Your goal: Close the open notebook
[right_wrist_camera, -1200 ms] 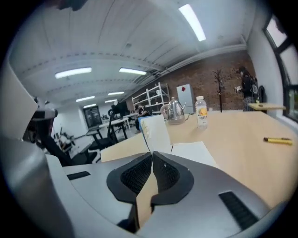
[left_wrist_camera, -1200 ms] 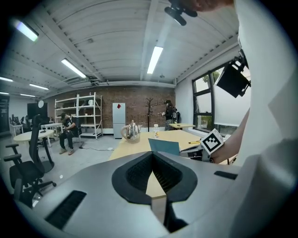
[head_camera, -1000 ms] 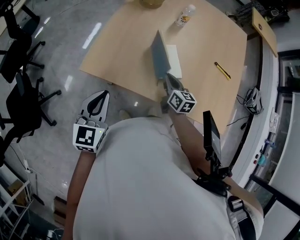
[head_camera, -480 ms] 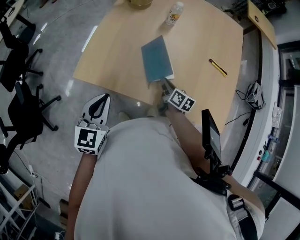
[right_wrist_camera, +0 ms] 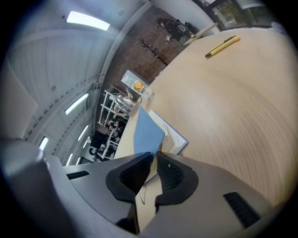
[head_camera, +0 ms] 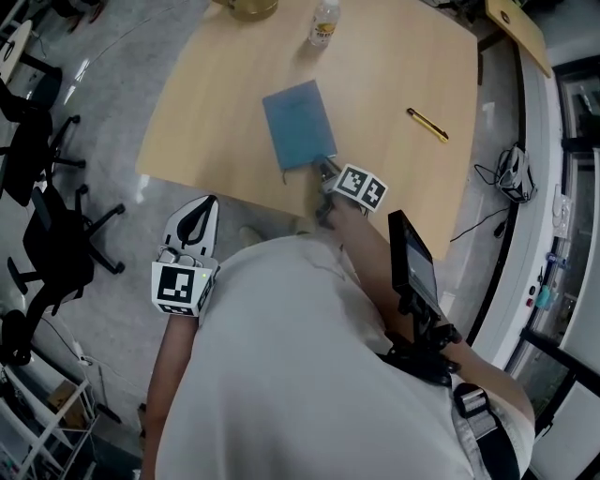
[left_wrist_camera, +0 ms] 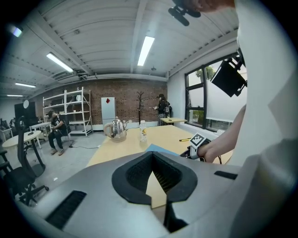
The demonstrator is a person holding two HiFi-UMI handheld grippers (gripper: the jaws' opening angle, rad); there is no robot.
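Notebook (head_camera: 298, 124): plain blue cover, white pages. Bench (head_camera: 394, 56): pale wood grain. Pen (head_camera: 427, 125): yellow. Right hand-held gripper (head_camera: 323, 173): grey body, black-and-white square markers.

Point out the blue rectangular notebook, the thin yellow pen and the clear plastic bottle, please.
blue rectangular notebook (head_camera: 298, 125): head view, the middle of its cover.
thin yellow pen (head_camera: 427, 125): head view, the middle of its barrel.
clear plastic bottle (head_camera: 324, 23): head view, its body.

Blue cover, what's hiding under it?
White pages peek out under the cover, which the right gripper pinches at its corner. The rest of the pages are covered, so any writing can't be seen.
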